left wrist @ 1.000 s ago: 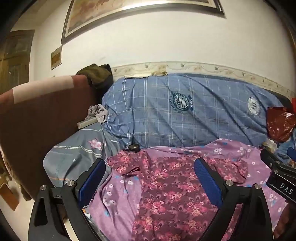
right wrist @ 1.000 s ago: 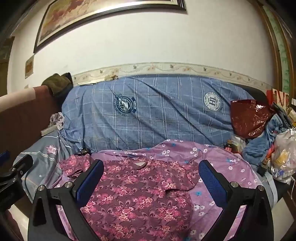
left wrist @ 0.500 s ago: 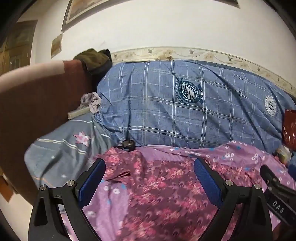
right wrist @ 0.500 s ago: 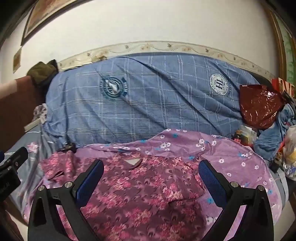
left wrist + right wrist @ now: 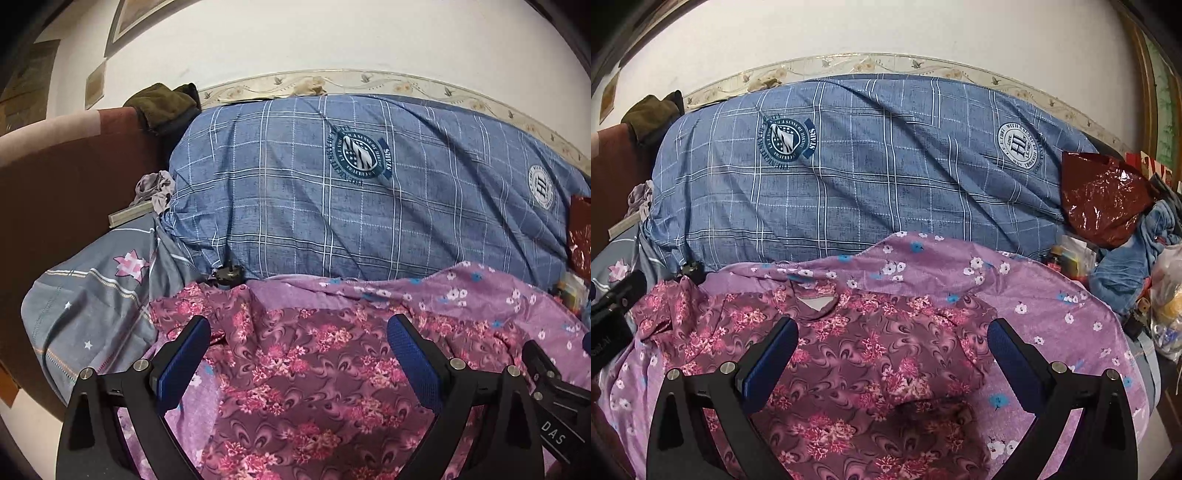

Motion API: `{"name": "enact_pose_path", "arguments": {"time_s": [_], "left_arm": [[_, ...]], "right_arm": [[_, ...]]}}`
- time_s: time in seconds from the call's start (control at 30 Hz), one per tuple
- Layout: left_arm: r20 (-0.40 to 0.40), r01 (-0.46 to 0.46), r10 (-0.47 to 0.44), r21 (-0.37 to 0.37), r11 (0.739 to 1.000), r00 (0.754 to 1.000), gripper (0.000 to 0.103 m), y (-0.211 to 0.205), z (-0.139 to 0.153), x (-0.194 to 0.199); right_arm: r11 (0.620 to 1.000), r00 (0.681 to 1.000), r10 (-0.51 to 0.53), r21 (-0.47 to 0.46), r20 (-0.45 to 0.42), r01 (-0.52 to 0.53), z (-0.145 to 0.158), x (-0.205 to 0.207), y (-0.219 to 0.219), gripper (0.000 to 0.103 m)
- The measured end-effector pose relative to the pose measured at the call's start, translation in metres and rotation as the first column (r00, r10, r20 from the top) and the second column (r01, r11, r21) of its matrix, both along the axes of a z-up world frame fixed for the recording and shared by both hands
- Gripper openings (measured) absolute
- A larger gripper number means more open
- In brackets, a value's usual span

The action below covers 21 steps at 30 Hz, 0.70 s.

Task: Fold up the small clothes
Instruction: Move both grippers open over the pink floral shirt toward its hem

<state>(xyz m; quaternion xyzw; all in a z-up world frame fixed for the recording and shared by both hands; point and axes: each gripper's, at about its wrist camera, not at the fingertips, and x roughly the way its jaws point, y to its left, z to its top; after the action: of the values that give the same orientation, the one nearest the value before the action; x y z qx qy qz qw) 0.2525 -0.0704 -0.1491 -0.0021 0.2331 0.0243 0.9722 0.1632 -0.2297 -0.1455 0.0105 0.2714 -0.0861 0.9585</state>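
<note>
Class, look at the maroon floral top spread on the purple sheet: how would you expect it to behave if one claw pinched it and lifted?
The maroon floral top already lies in soft wrinkles, so it would probably sag limply from the pinch. It looks thin, so likely light. Resting on the purple sheet, it may drag that loose fabric along.

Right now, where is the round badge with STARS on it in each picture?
Left wrist: the badge sits upper middle, on the blue quilt.
Right wrist: the badge sits upper left, on the same quilt.
Shared landmark: the white HL badge, to its right in both.
</note>
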Motion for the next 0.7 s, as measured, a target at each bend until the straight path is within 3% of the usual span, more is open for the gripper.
{"name": "enact_pose_path", "arguments": {"time_s": [0.27,0.7], "left_arm": [[-0.006,0.027,-0.026,0.026,0.999,1.0,0.097,-0.01,-0.007,0.001],[-0.089,0.024,-0.02,0.051,0.998,0.996,0.097,-0.013,-0.012,0.044]], "right_arm": [[1.0,1.0,-0.012,-0.001,0.002,0.012,-0.001,0.001,-0.001,0.103],[1.0,0.999,-0.006,-0.013,-0.04,0.006,-0.019,0.015,0.002,0.103]]}}
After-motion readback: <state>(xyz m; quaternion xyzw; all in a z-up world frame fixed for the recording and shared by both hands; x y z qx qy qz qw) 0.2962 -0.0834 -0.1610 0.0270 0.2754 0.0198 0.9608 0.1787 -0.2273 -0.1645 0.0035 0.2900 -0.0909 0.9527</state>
